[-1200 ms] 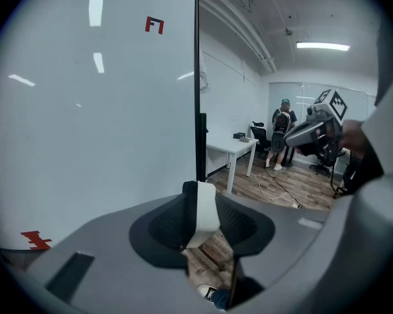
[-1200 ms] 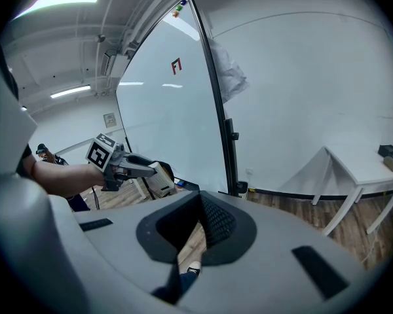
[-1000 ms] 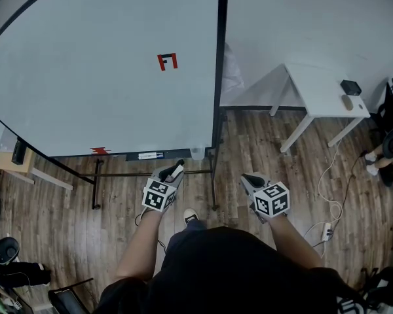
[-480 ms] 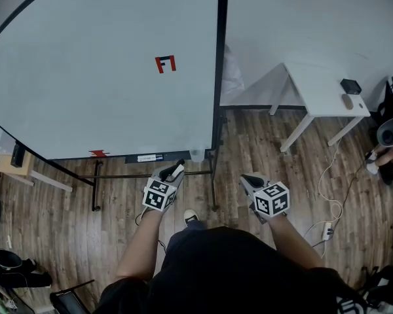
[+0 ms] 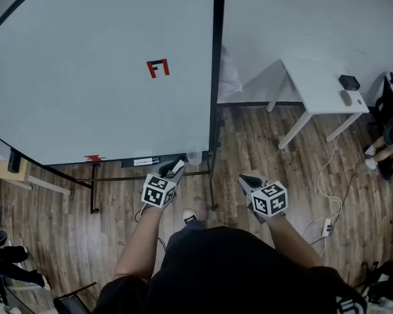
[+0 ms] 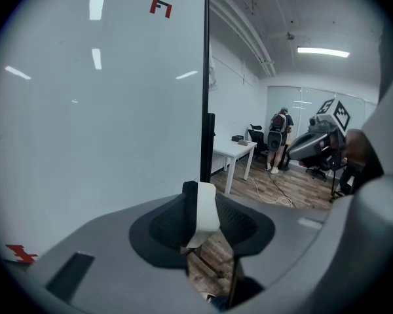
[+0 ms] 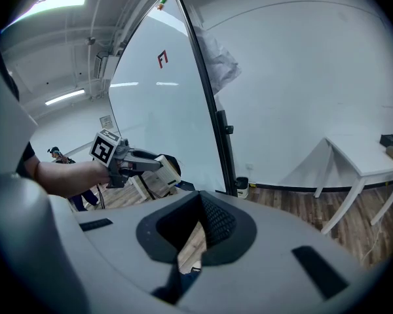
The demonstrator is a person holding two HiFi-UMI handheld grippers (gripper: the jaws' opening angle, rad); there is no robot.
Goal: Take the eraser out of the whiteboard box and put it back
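Note:
The eraser (image 6: 204,209), a white block with a black back, is pinched upright between the jaws of my left gripper (image 6: 200,205). In the head view that left gripper (image 5: 175,168) hovers just in front of the whiteboard's (image 5: 85,77) bottom edge. A small clear box (image 5: 194,153) hangs at the board's lower right corner, a little to its right. The right gripper view shows the left gripper (image 7: 158,166) from the side with the eraser (image 7: 168,170) in it. My right gripper (image 5: 248,179) hangs further right above the floor, its jaws together and empty.
A black post (image 5: 216,77) edges the whiteboard on the right, and its stand's bars (image 5: 93,188) cross the wooden floor below. A white table (image 5: 318,87) stands by the wall at right. A cable and power strip (image 5: 327,228) lie on the floor. A person (image 6: 277,139) stands far off.
My left gripper has drifted a little toward the board's bottom edge with the eraser still in it. The right gripper has hardly moved.

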